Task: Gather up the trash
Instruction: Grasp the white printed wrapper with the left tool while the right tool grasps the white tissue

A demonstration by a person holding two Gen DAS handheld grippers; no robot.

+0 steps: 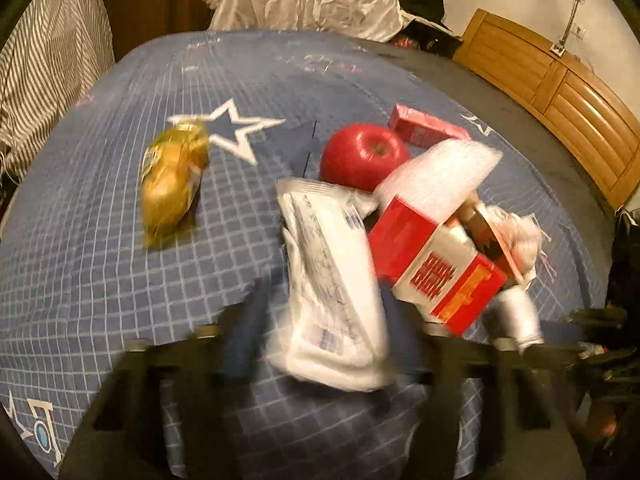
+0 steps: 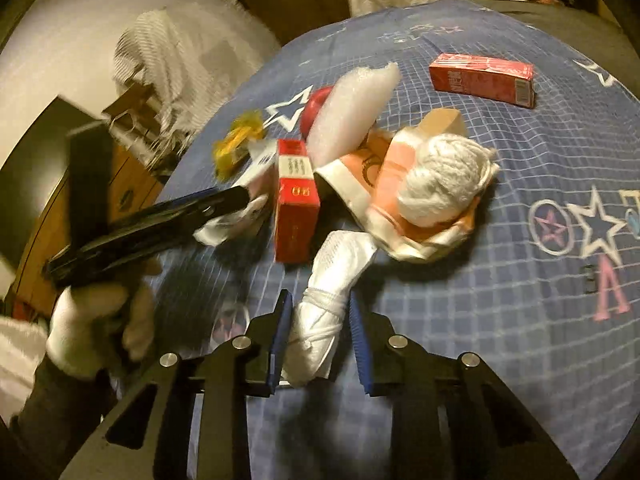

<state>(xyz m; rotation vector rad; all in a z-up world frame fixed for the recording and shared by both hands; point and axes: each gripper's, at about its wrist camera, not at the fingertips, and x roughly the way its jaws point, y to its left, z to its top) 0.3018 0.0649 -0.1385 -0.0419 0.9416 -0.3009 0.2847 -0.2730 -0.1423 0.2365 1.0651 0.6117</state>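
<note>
My left gripper point(image 1: 324, 344) is shut on a crumpled white plastic wrapper point(image 1: 332, 280) over the blue checked bed cover point(image 1: 100, 264); it shows as a black tool point(image 2: 160, 220) in the right wrist view. My right gripper point(image 2: 320, 340) has its blue pads around the knotted neck of a white bag point(image 2: 324, 312), with a small gap on the right side. The bag's open part holds a red carton point(image 2: 296, 200), bubble wrap point(image 2: 348, 112), a pink wrapper point(image 2: 384, 176) and a tissue wad point(image 2: 444, 172). The same heap point(image 1: 436, 264) appears in the left wrist view.
A red apple point(image 1: 362, 156), a yellow packaged bun point(image 1: 172, 180) and a pink-red box point(image 1: 424, 126) lie on the bed; the box also shows in the right wrist view point(image 2: 484, 78). A wooden headboard point(image 1: 560, 92) stands at the right. Striped bedding point(image 1: 44, 64) hangs at the left.
</note>
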